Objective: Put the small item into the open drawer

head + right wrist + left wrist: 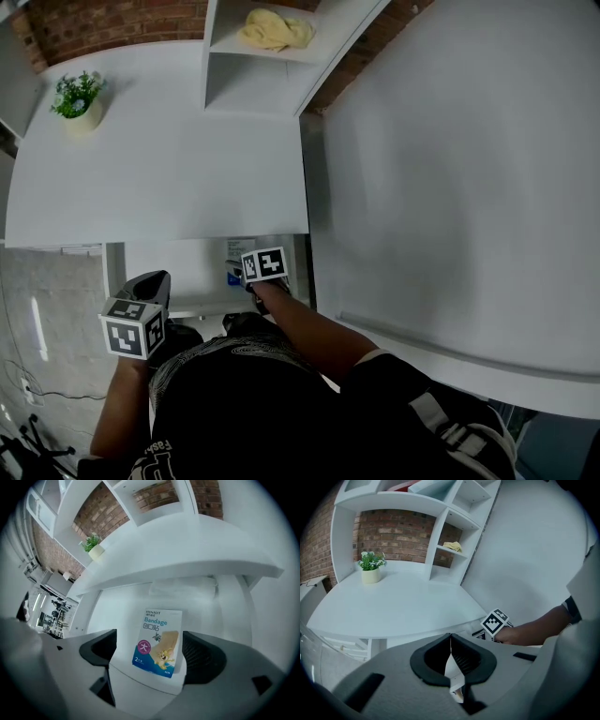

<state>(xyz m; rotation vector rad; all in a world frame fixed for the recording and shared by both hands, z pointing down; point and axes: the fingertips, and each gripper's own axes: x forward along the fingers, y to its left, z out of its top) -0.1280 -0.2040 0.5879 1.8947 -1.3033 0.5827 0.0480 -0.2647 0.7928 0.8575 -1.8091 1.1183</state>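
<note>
A white L-shaped desk [169, 169] stands against a red brick wall [112, 23], bearing a small potted green plant [78, 98] and a white shelf unit [253, 80] with a crumpled yellow cloth [275, 30]. Below the desk edge is the open white drawer [187, 267]. There, the right gripper [150, 653] has its jaws spread, and the flat blue-and-white bandage packet [157, 641] lies unclamped between them. The left gripper [451, 656], well outside the drawer, pinches a thin white slip [452, 670] edge-on.

Under the overhanging desk top [159, 178], the open drawer [187, 272] at 6 o'clock showed only a narrow strip. The right gripper [150, 648] filled its 3 o'clock end; the 9 o'clock end lay free. A plant [77, 96] blocked 11 o'clock, shelves [253, 84] 12.
</note>
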